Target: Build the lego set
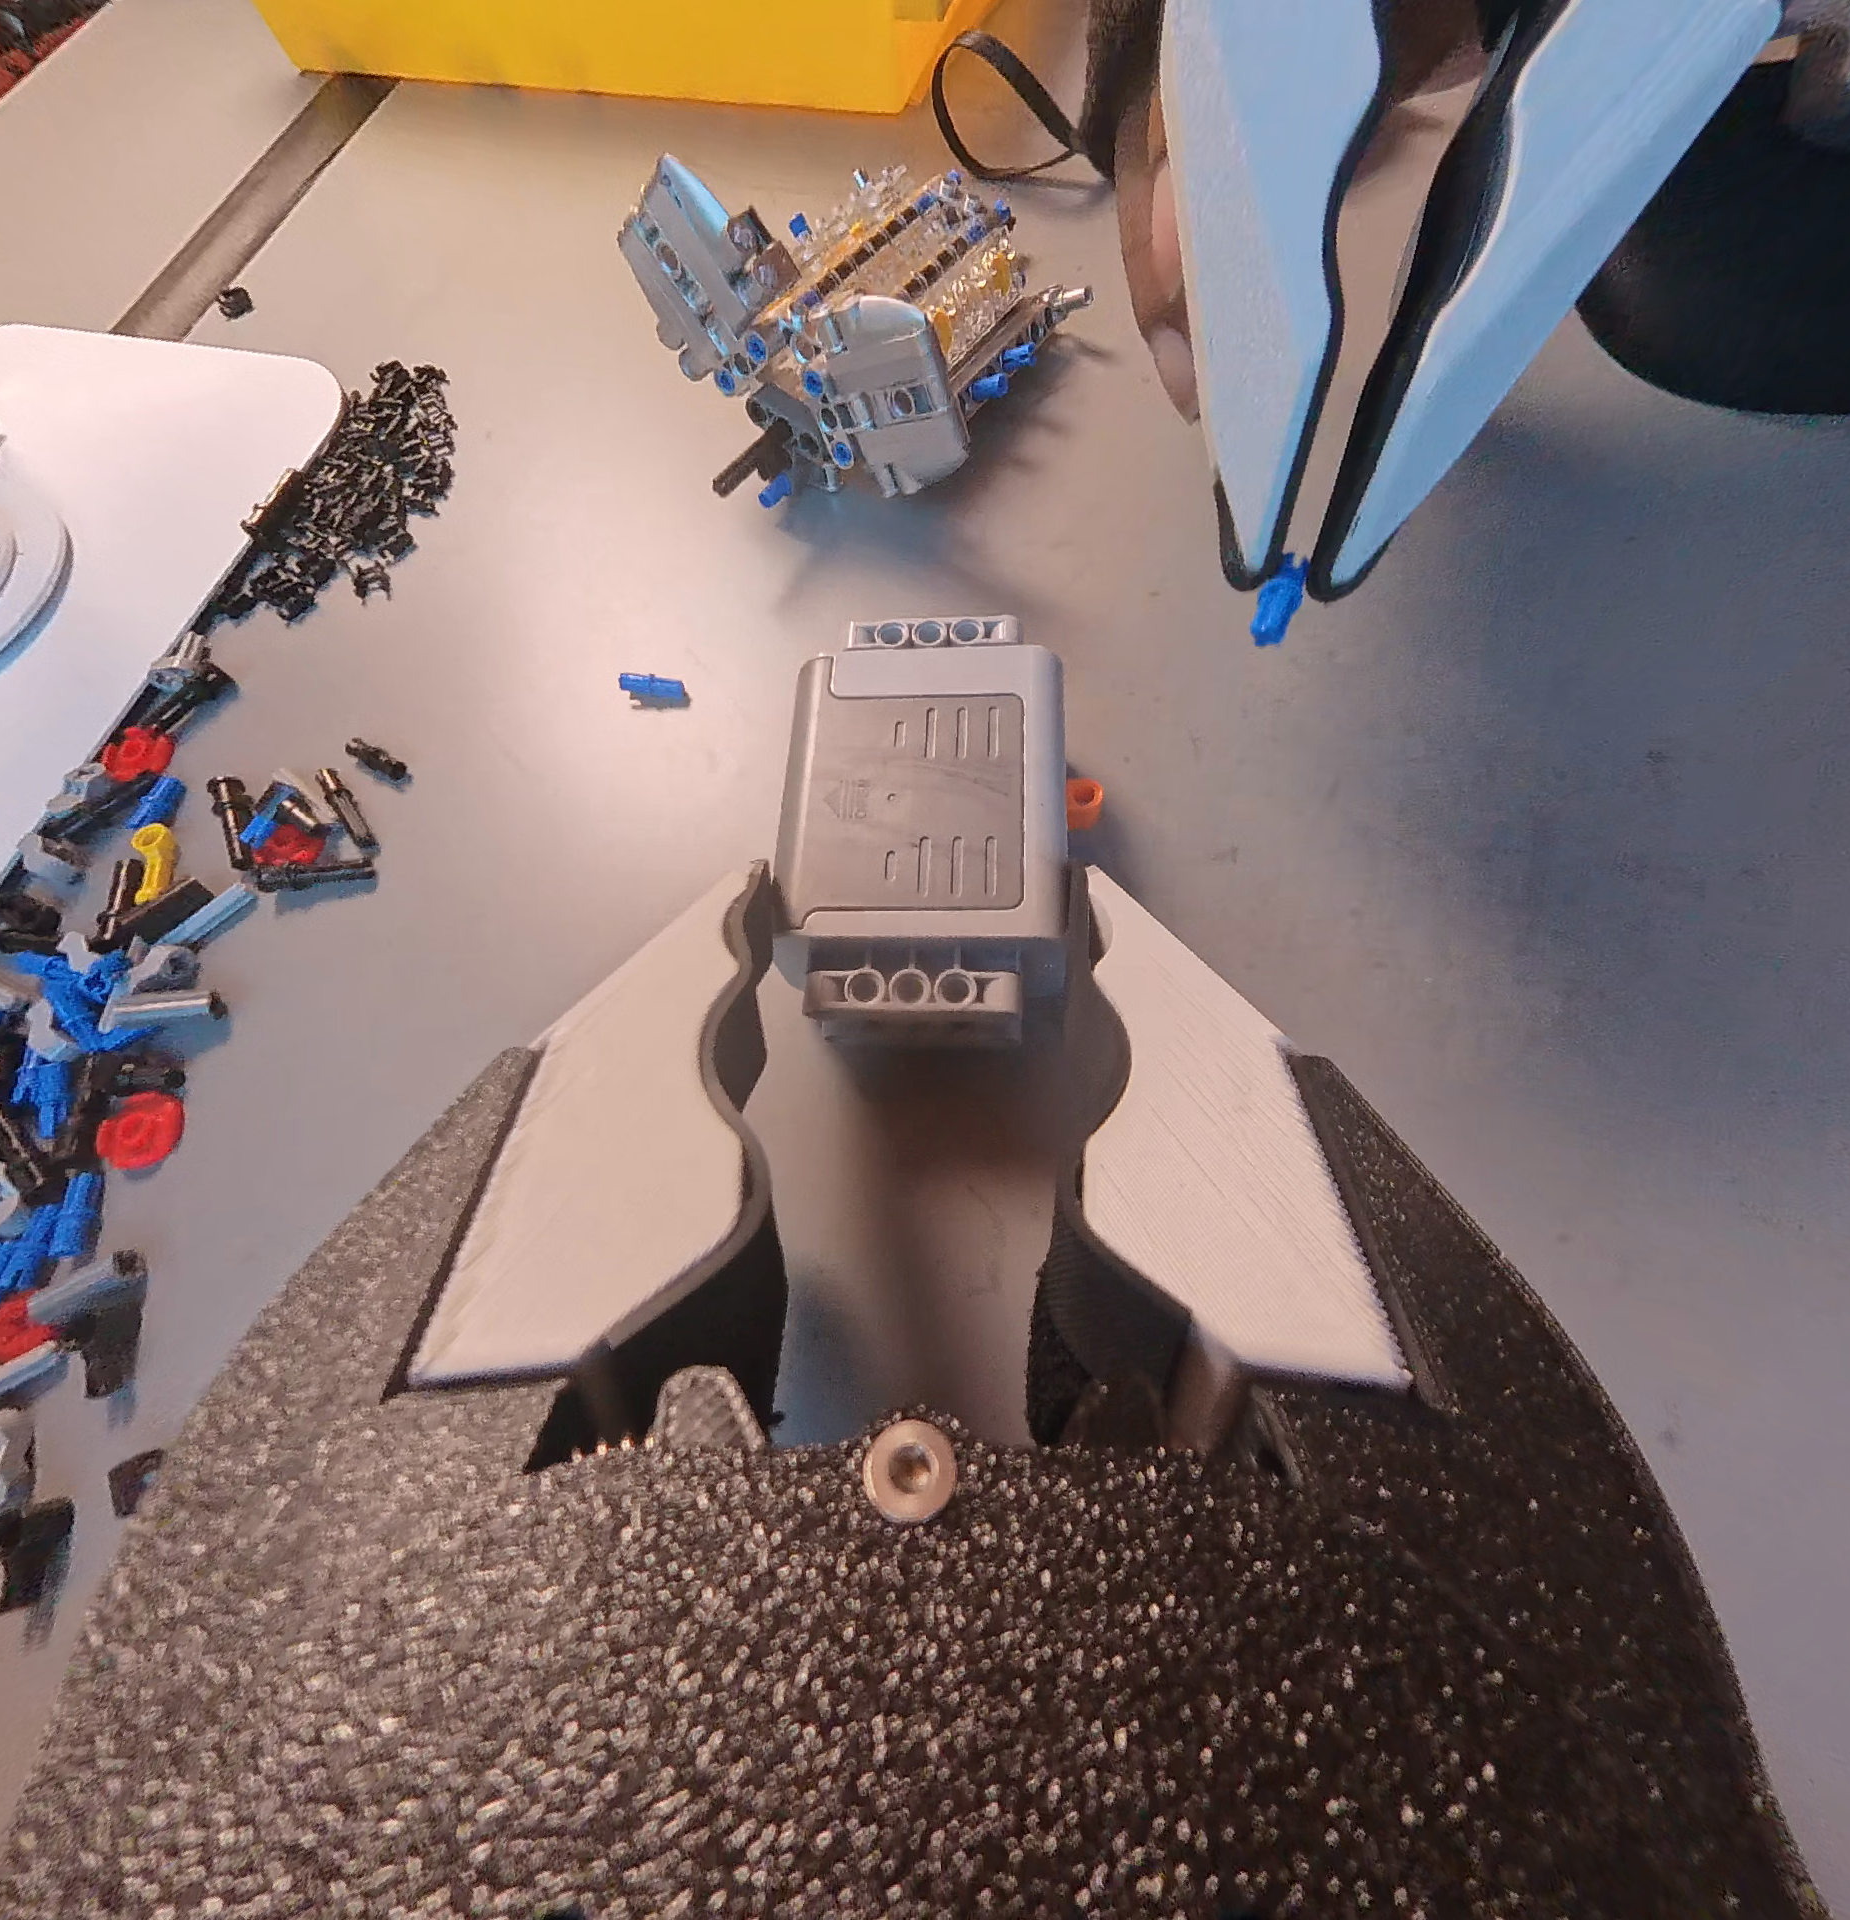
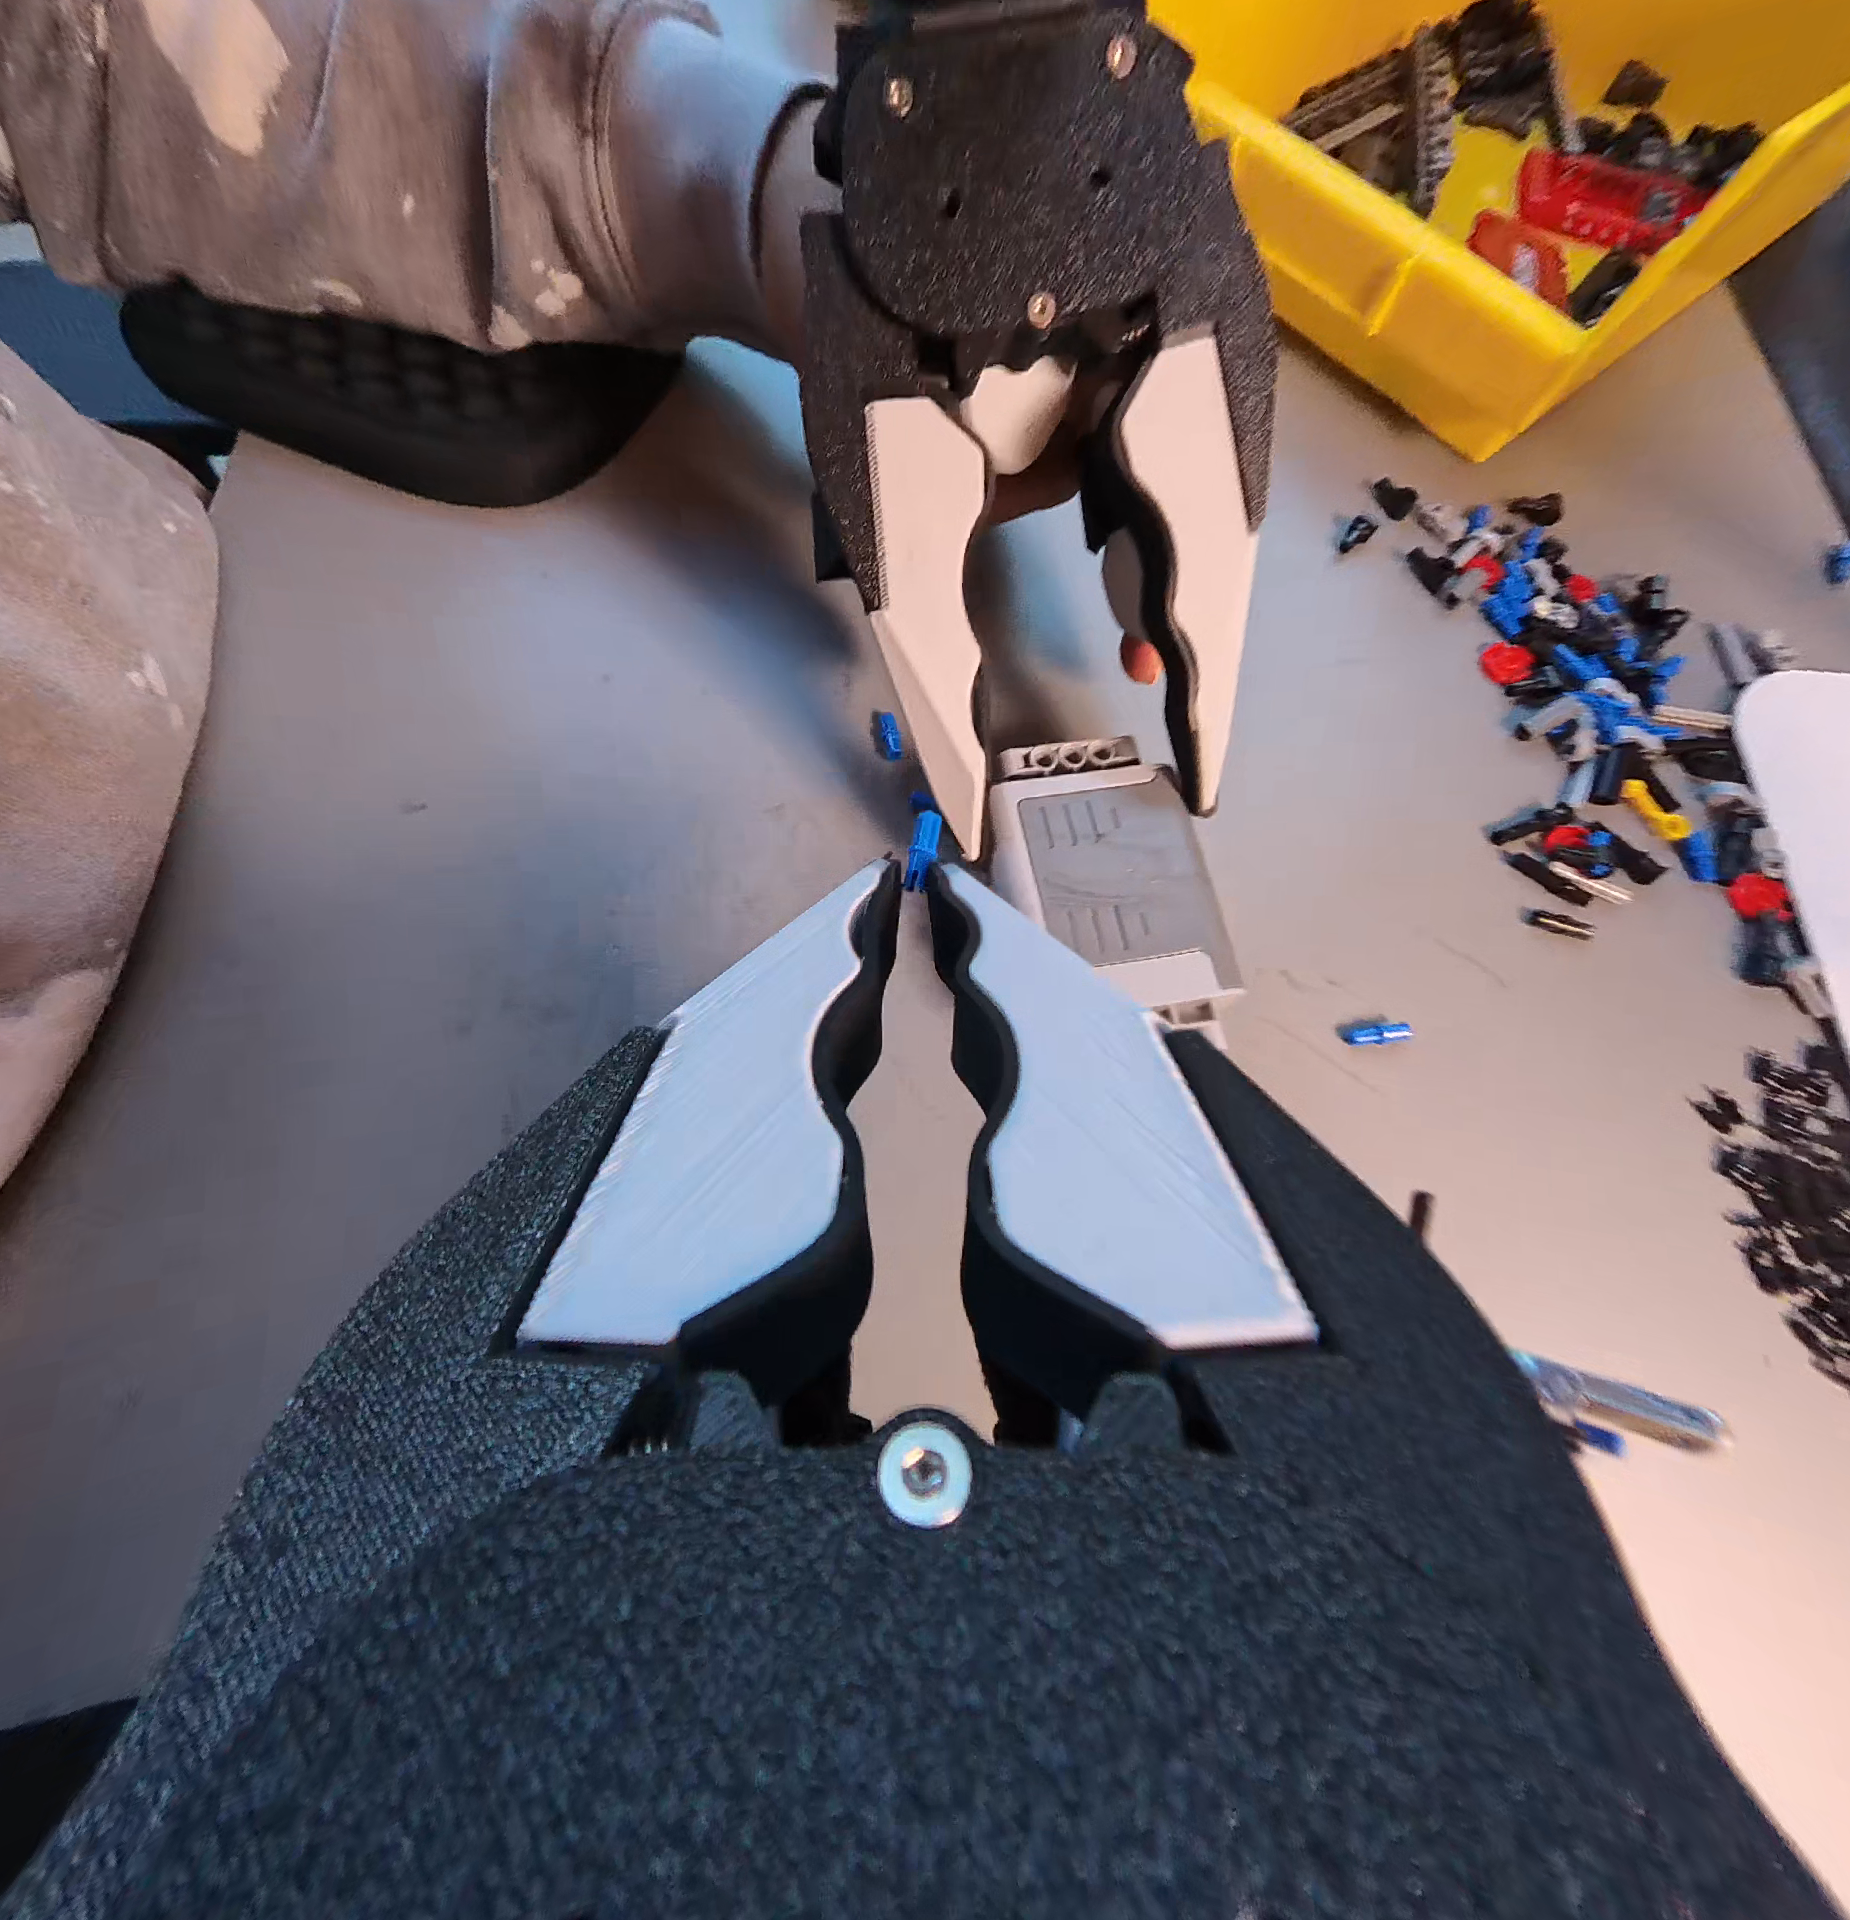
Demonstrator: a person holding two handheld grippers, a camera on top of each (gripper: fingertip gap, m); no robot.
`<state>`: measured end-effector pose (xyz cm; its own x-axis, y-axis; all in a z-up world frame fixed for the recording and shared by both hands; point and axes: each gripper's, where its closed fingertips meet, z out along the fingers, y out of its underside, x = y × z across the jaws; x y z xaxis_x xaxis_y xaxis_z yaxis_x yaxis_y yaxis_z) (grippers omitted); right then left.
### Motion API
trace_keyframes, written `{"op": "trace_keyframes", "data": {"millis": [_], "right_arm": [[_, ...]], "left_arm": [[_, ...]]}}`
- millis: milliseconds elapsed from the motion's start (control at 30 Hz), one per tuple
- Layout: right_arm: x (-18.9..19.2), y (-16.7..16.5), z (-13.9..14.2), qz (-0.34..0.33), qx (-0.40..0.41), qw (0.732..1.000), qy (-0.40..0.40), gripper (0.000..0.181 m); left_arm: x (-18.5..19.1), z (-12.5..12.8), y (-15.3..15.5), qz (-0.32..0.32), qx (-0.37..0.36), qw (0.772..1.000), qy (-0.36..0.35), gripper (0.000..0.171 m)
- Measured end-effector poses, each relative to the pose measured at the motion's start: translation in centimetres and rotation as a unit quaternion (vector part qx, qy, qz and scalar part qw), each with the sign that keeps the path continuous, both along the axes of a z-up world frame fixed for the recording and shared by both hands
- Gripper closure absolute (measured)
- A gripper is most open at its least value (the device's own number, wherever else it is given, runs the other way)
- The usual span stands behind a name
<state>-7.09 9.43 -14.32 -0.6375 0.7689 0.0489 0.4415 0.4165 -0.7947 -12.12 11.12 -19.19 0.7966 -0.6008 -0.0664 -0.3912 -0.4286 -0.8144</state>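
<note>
grey box, blue pin

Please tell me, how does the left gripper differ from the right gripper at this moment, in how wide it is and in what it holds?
The left gripper stands wide, its fingers on both sides of the grey box that lies on the table. The right gripper is nearly shut, pinching a small blue pin at its very tips. The box is large; the pin is tiny and sticks out past the fingertips. Both grippers have pale fingers with wavy black pads.
</note>
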Motion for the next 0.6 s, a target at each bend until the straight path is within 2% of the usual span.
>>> {"op": "trace_keyframes", "data": {"millis": [133,167,200,233,267,300,333,400,467,533,600], "right_arm": [[0.7,1.6,1.8,-0.023,0.001,0.999,0.025,0.177],[0.9,1.8,2.2,-0.027,-0.002,0.999,0.031,0.177],[1.1,2.0,2.4,-0.032,-0.006,0.999,0.034,0.177],[1.3,2.0,2.5,-0.035,-0.012,0.999,0.036,0.177],[1.5,2.0,2.2,-0.036,-0.016,0.999,0.035,0.177],[1.7,2.1,1.9,-0.039,-0.016,0.999,0.033,0.177],[1.9,2.4,1.3,-0.046,-0.012,0.998,0.029,0.177],[2.3,3.3,0.2,-0.066,0.001,0.998,0.014,0.176],[2.6,4.0,-0.4,-0.082,0.003,0.997,0.013,0.176],[2.6,4.4,-0.3,-0.09,-0.003,0.996,0.018,0.176],[2.4,4.5,-0.2,-0.092,-0.01,0.995,0.023,0.176]], "left_arm": [[2.1,1.2,0.4,-0.028,0.005,1.0,-0.011,0.118],[3.1,2.5,0.3,-0.04,0.031,0.998,-0.031,0.155],[3.8,3.8,0.3,-0.036,0.056,0.997,-0.049,0.171],[4.2,3.7,-0.1,-0.041,0.048,0.998,-0.027,0.171],[4.2,2.9,-0.5,-0.046,0.039,0.998,0.035,0.171],[4.2,2.4,-0.7,-0.046,0.048,0.994,0.086,0.164],[4.7,2.4,-1.0,-0.049,0.057,0.993,0.093,0.163],[5.3,2.7,-1.3,-0.037,0.058,0.996,0.057,0.154],[3.8,3.4,-0.4,0.015,0.081,0.996,0.046,0.142],[2.2,3.7,0.8,0.058,0.078,0.995,0.029,0.116],[1.4,2.6,2.0,0.068,0.044,0.997,0.017,0.098]]}}
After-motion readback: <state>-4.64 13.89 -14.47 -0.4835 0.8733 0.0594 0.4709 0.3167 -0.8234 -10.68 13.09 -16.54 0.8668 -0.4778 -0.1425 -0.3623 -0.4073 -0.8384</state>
